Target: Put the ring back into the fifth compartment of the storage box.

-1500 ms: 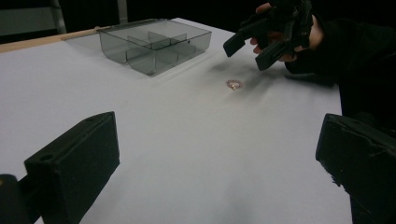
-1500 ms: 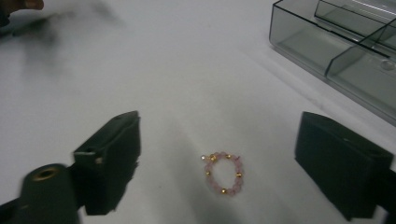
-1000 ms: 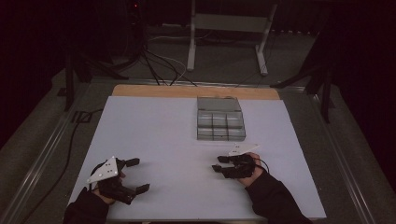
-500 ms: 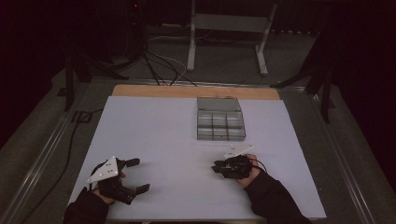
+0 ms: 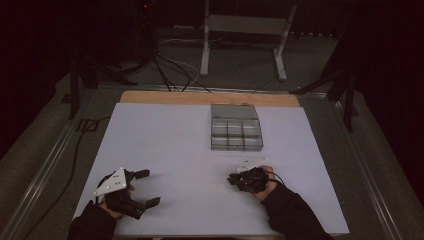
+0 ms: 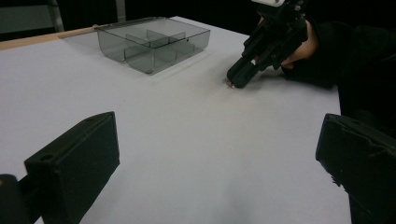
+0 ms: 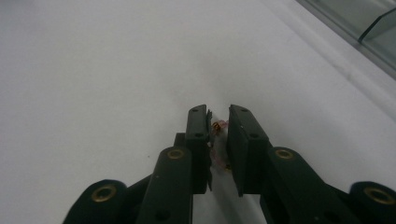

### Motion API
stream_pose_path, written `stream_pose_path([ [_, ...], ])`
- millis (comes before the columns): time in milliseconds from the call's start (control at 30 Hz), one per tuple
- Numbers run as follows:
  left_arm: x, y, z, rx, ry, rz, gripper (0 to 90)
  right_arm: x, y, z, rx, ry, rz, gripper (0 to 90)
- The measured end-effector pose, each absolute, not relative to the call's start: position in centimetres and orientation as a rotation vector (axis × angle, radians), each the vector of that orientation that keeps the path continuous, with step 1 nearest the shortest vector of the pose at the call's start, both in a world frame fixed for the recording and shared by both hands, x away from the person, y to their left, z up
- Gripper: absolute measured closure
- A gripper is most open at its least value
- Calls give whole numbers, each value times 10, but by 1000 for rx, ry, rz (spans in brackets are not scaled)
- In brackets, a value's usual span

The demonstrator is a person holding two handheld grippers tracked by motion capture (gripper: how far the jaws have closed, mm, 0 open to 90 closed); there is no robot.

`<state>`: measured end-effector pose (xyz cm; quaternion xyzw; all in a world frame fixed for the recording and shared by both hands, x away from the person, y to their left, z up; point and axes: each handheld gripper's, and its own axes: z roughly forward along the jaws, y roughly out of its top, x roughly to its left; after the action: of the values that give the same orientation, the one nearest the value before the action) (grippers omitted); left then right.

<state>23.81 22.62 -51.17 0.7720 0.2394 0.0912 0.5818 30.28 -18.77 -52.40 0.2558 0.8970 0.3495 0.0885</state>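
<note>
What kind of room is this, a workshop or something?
Probably a lab recording bench: a white-covered table in a dark room, a clear plastic compartment box, handheld black grippers, and loose cables on the floor.

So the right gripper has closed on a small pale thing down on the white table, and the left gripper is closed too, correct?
Not quite. The left gripper is open: the left gripper view shows its two jaws standing far apart with bare white table between them. The rest holds: in the right gripper view the right gripper is closed on a small pale thing at the table.
</note>
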Motion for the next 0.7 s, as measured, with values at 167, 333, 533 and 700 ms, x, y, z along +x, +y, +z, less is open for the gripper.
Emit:
stream_pose_path([
  [167, 238, 226, -512, 1806, 560, 210, 7, 299, -182, -523, 700, 2662, 983, 822],
  [333, 238, 226, -512, 1806, 559, 211, 7, 299, -181, -522, 695, 2676, 968, 851],
  [533, 239, 225, -512, 1809, 559, 210, 7, 301, -180, -521, 736, 2685, 966, 865],
  [700, 238, 224, -512, 1814, 555, 210, 7, 301, -180, -521, 769, 2684, 967, 870],
])
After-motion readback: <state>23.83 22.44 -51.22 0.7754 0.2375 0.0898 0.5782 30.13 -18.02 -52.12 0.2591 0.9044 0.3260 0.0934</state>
